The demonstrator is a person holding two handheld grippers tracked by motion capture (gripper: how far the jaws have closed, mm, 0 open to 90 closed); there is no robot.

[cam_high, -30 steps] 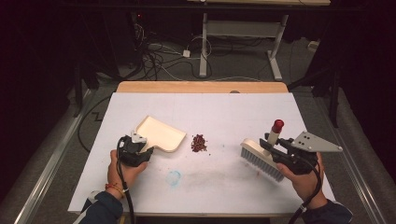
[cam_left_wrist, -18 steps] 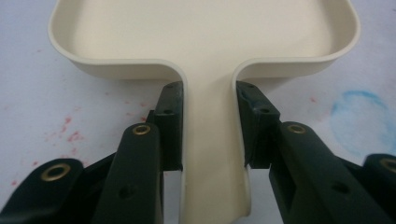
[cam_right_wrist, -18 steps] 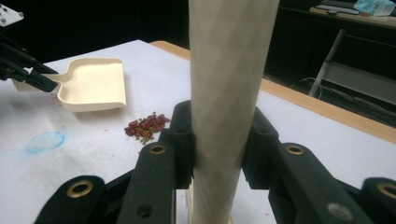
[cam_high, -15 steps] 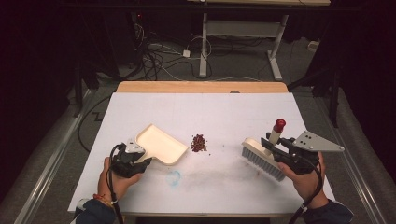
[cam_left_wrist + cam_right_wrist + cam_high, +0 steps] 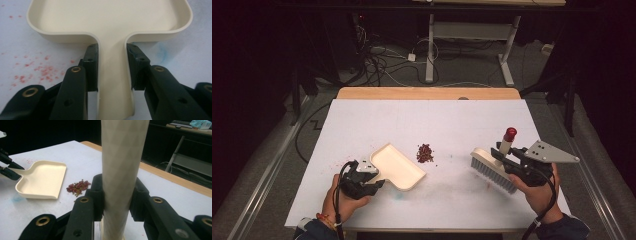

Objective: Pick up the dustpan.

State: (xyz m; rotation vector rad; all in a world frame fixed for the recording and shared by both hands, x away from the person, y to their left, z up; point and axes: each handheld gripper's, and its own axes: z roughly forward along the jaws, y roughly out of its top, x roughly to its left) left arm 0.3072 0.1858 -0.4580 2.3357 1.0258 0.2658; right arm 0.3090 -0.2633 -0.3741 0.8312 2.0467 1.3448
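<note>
No brand, label or writing can be read on anything you are holding. Your left gripper [image 5: 371, 176] has its jaws closed on the narrow handle of the cream dustpan [image 5: 396, 166], whose tray lies flat on the white table [image 5: 377, 120], its open edge turned toward the small pile of red beans [image 5: 425, 153]. Your right gripper [image 5: 507, 162] clamps the pale handle of the hand brush [image 5: 492, 167] — the handle stands up between the jaws and ends in a red tip, while the bristles rest on the table to the right of the beans. The pile sits between dustpan and brush, touching neither. Faint red specks and a blue smudge mark the table near the dustpan. Beyond the far wooden edge — a desk frame [image 5: 472, 30] and cables [image 5: 379, 62] on the floor.
</note>
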